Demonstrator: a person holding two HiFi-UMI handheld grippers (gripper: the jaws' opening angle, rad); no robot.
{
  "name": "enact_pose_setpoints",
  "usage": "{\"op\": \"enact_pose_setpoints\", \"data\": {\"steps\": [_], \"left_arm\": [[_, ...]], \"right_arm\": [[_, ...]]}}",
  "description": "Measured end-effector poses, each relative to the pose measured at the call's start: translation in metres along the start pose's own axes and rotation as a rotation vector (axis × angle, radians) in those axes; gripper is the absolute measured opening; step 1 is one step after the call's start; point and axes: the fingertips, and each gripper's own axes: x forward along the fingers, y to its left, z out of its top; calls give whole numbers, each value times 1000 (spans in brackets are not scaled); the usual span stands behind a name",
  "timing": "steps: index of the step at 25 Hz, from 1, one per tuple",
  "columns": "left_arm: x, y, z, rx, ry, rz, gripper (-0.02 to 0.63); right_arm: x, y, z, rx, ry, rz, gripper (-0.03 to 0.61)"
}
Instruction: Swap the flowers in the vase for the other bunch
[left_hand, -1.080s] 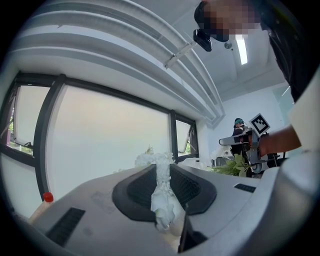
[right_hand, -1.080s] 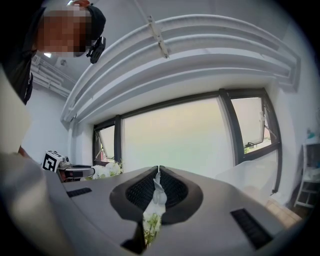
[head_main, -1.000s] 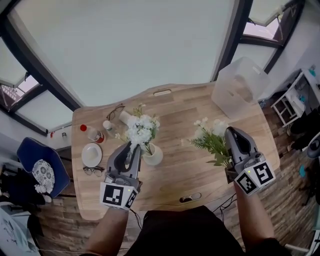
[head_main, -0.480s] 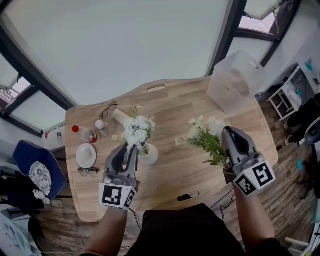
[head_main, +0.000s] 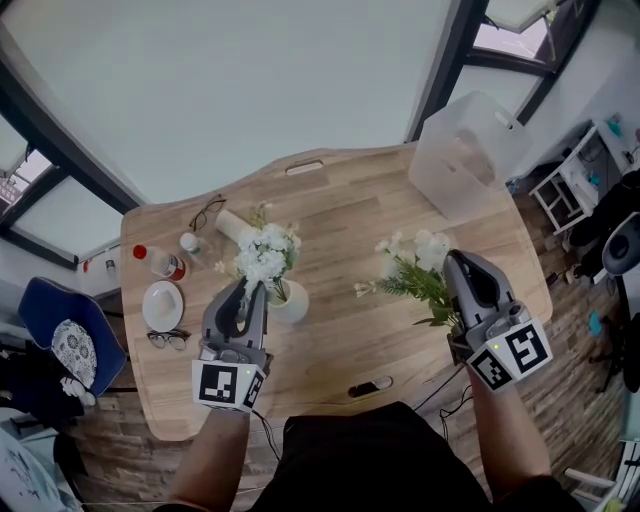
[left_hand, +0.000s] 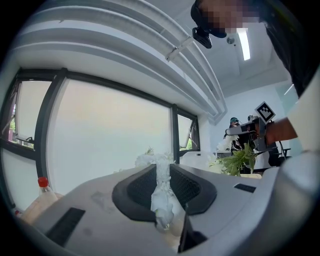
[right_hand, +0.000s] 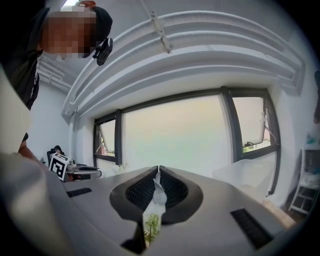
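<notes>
Above wooden table (head_main: 340, 315), left gripper (head_main: 252, 295) pinches white bunch (head_main: 264, 255), right gripper (head_main: 456, 268) pinches leafy bunch (head_main: 412, 278) — stems seem light, crushable; grip low.

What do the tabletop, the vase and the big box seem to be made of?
Tabletop: wood or wood laminate, matte, plank grain lines.
Vase: probably glazed ceramic, smooth opaque white.
Box: likely plastic, frosted, translucent.

You are seeing no readable words, numbers or brands anywhere. Only black-and-white square marker patterns are showing, on the left cube (head_main: 222, 385) of your left tongs (head_main: 257, 290) and the right cube (head_main: 512, 355) of your right tongs (head_main: 456, 262).
</notes>
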Motion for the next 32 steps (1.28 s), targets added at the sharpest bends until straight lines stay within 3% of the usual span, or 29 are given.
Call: {"op": "enact_pose_setpoints", "data": {"steps": [17,29,32], "left_arm": [[1,4,-19,-20,32,25,78],[4,-9,-18,-7,14,19,80],[0,-11,-14,11,-4,19,105]], "right_arm": [[-3,-6,0,-15,26,-2,31],[-8,-8,2,-16,20,-6,31],[-7,-8,4,-14,12,-11,31]]}}
